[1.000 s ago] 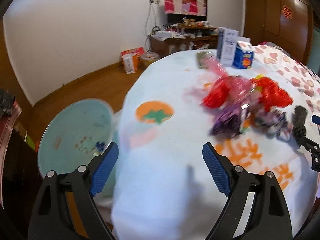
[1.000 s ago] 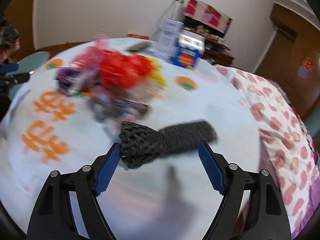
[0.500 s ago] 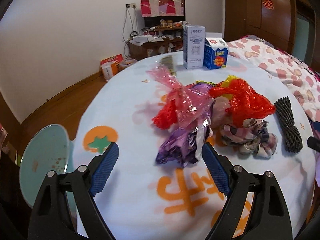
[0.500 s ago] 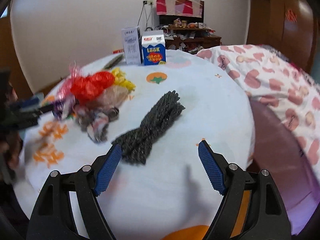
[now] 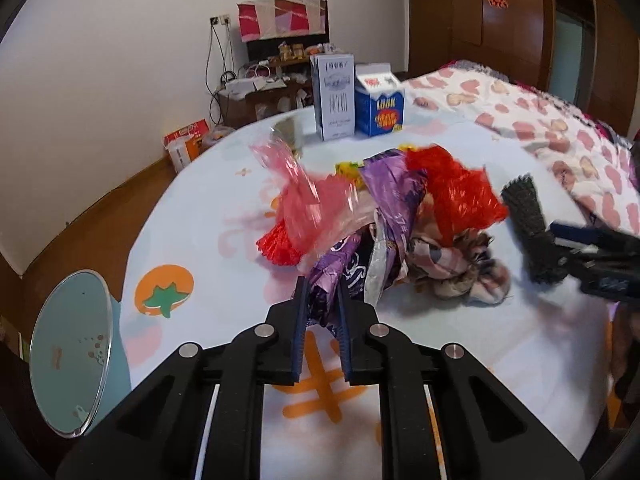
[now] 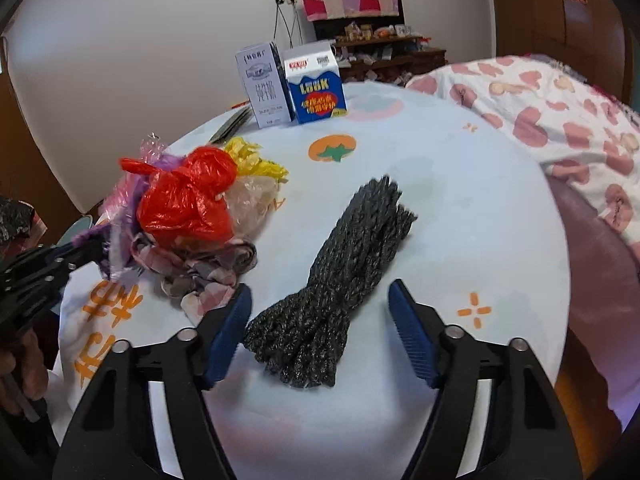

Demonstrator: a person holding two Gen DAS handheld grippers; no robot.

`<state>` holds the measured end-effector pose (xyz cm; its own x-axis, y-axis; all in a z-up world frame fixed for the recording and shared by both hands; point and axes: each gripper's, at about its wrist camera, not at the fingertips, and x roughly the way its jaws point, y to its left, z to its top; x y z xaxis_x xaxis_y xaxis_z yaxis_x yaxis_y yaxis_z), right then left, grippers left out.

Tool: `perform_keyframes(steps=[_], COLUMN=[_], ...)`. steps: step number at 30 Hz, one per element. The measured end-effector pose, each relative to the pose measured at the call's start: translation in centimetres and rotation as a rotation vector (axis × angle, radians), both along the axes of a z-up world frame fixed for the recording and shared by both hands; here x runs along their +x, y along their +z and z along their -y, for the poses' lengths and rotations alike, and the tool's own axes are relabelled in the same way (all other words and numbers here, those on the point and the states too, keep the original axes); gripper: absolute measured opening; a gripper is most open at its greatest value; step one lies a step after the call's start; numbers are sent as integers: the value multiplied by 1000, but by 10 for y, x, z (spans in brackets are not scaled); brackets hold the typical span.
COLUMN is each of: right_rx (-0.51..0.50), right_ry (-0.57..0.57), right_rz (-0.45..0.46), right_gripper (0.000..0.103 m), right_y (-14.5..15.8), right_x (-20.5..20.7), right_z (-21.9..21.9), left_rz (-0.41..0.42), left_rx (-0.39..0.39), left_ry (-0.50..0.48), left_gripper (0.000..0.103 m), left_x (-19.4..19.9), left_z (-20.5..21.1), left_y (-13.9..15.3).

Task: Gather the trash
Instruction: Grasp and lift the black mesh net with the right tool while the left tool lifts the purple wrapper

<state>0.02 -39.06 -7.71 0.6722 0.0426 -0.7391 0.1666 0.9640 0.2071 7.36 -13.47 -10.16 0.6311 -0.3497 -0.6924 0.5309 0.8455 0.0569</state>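
A heap of trash lies on the round table: a purple foil wrapper (image 5: 360,256), pink cellophane (image 5: 308,200), a red plastic bag (image 5: 456,192) (image 6: 188,200), yellow plastic (image 6: 256,160) and a crumpled checked cloth (image 6: 208,272). My left gripper (image 5: 320,300) is shut on the near end of the purple wrapper; it shows at the left of the right wrist view (image 6: 86,254). My right gripper (image 6: 318,316) is open, its fingers on either side of a dark grey braided rope bundle (image 6: 344,272) without touching it. The right gripper also shows in the left wrist view (image 5: 588,244).
Two cartons, one white (image 5: 334,96) and one blue (image 5: 380,104), stand at the table's far side. A pale blue bin with its lid up (image 5: 72,360) is beside the table's left edge. A heart-patterned quilt (image 6: 560,120) lies to the right. A cluttered shelf (image 5: 280,76) stands by the wall.
My left gripper went forward to the heap and shut on the purple wrapper. My right gripper moved closer to the rope bundle, which now lies between its open fingers.
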Motion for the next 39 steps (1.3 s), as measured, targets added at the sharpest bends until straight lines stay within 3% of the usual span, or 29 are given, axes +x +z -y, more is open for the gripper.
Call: perform_keyframes(steps=[5,7,10,16,25,39], right_rx=[25,30,29,-45,-121,-134], right_ry=[13,23,27,6,101,301], right_rz=[-27,-27,-18,44,167,186], right_gripper=[44,31,25,24,24,24], right_y=[-7,-8,-6,18,69,77], right_x=[2,2,0,-7,-1,59], right_z=[-1,-2,-1,3,-32,-114], left_rz=[35,53,68,109,117,98], left_rx=[-36,-61,-106,-154,-110,-65], left_ry=[47,68,95,173,313,461], left_gripper=[13,13,13,13,13,14], left_x=[-10,-15,-17,-16,0,19], left_z=[-7,-11,-21,-54,-108,-167], left_y=[20,30,45,70,68,49])
